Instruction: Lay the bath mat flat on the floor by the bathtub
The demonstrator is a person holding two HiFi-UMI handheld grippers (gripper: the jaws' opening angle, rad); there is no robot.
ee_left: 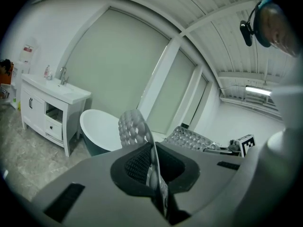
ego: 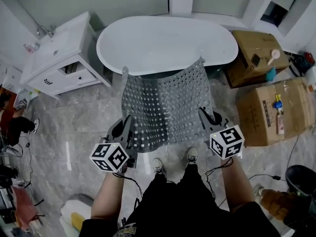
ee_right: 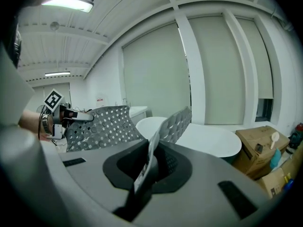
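Grippers first: left gripper [ego: 127, 128] had its jaws pinched on the near left corner of the bath mat [ego: 165, 107], the thin sheet caught edge-on between the pads. Right gripper [ego: 206, 116] was clamped the same way on the near right corner. Both were held out low in front of the person, whose shoes [ego: 158, 166] stood just behind the mat's near edge.

The mat was grey, studded and punched with small holes. It hung off the floor [ego: 79, 122], stretched between the two grippers and bowed upward, far edge free and curling toward the near rim of the white bathtub [ego: 168, 43]. Could not tell whether that edge touched the tub.

A white vanity [ego: 59, 58] stood at the tub's left end, and cardboard boxes [ego: 276, 112] at its right end.
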